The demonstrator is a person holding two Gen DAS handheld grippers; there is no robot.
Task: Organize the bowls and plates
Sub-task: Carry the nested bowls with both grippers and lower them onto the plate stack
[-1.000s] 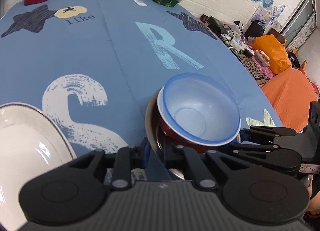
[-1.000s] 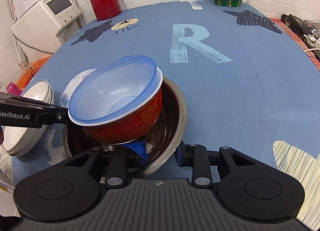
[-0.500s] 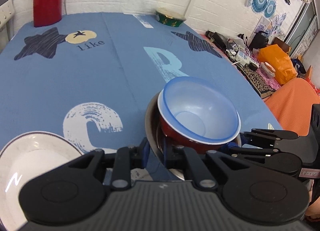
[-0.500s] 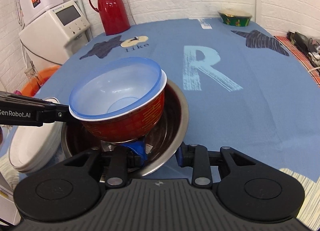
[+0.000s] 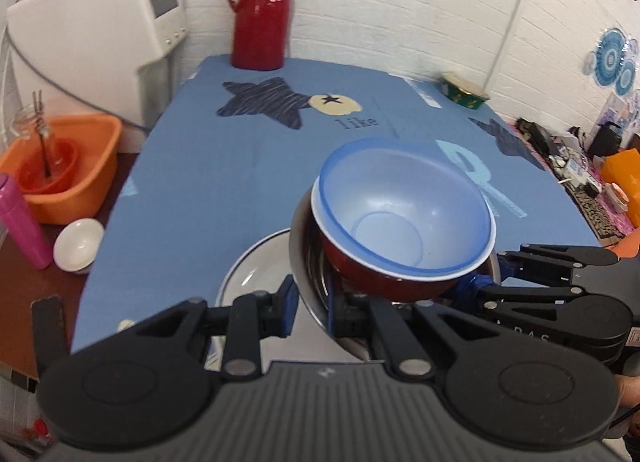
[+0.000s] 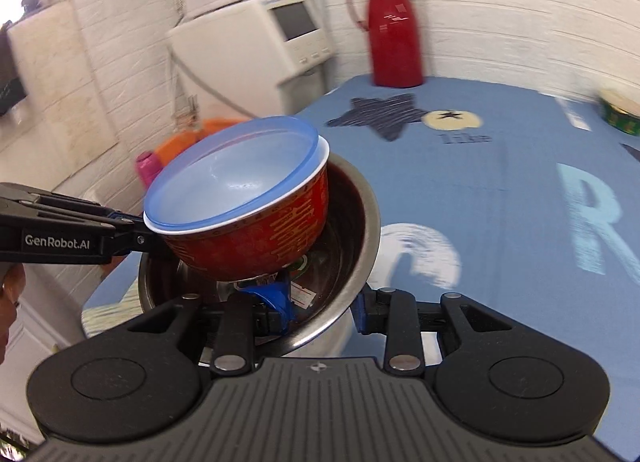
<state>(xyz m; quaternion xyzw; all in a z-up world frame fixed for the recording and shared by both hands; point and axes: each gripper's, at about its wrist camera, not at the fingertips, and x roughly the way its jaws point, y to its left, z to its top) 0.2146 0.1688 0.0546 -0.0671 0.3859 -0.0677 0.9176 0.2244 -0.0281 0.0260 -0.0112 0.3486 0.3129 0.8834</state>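
A steel bowl [image 5: 298,246] [image 6: 360,230] hangs above the blue tablecloth, tilted. Inside it sits a red bowl [image 5: 360,274] [image 6: 260,246] with a pale blue plastic bowl [image 5: 400,202] [image 6: 240,166] nested in it. My left gripper [image 5: 312,306] is shut on the steel bowl's near rim. My right gripper [image 6: 322,302] is shut on the rim at the opposite side. Each shows in the other's view: the right gripper [image 5: 492,274] at the right, the left gripper [image 6: 140,230] at the left. A white plate [image 5: 252,270] lies on the table, partly under the bowls.
A red thermos [image 5: 260,10] stands at the table's far end beside a white appliance [image 5: 100,34]. Left of the table are an orange basin [image 5: 80,166] with a jar, a pink bottle [image 5: 20,222] and a small white bowl [image 5: 78,246]. A green bowl [image 5: 464,92] sits at the far edge.
Both grippers have carried the nested bowls leftward and higher, and both views have swung left. The white plate now lies partly beneath the steel bowl instead of at its left.
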